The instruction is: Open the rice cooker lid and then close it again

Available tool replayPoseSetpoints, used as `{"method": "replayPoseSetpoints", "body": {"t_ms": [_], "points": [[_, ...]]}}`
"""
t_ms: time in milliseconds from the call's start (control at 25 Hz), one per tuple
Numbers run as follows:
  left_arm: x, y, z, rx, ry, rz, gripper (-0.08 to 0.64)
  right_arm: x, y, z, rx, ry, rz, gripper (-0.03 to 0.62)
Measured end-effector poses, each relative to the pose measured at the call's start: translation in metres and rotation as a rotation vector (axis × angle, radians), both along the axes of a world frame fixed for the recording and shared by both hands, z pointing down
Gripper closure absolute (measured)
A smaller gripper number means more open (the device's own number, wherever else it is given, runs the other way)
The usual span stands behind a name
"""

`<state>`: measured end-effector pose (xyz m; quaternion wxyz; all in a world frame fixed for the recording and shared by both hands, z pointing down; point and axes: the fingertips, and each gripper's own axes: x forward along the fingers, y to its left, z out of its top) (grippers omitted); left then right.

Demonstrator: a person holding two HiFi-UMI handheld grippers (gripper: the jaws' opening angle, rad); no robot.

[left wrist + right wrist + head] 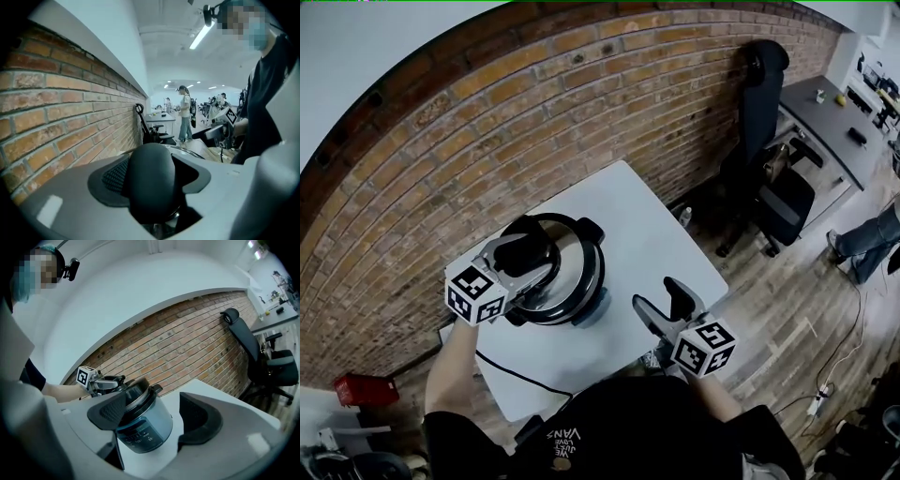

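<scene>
A steel rice cooker (pixel 577 289) stands on the white table (pixel 647 220), its lid (pixel 567 246) down on the pot. My left gripper (pixel 534 259) reaches over the lid from the left. Its jaws stand open on either side of the black lid handle (pixel 152 180), which fills the gap in the left gripper view. My right gripper (pixel 663 300) hovers open near the table's front edge, right of the cooker, with nothing between its jaws. In the right gripper view the cooker (pixel 147 425) and its control panel lie ahead, with the left gripper (pixel 107 383) on top.
A brick wall (pixel 487 141) runs behind the table. The cooker's black cord (pixel 517 371) trails off the front left edge. A black office chair (pixel 769 178) and a grey desk (pixel 834 122) stand at the right, with a person's legs (pixel 872 239) beyond.
</scene>
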<state>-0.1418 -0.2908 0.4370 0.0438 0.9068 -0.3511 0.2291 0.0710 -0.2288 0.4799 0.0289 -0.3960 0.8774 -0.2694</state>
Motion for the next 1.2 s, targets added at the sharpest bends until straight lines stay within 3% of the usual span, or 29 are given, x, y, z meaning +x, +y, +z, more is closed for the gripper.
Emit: {"method": "replayPoseSetpoints", "body": {"t_ms": [200, 960, 1200], "points": [[0.009, -0.001, 0.013, -0.008, -0.073, 0.076, 0.279, 0.006, -0.005, 0.004, -0.006, -0.005, 0.016, 0.242], [0.015, 0.003, 0.015, -0.003, -0.111, 0.260, 0.276, -0.003, 0.002, 0.011, -0.026, -0.002, 0.018, 0.242], [0.017, 0.007, 0.031, -0.007, -0.174, 0.373, 0.278, -0.001, 0.004, 0.010, -0.024, 0.009, 0.024, 0.242]]}}
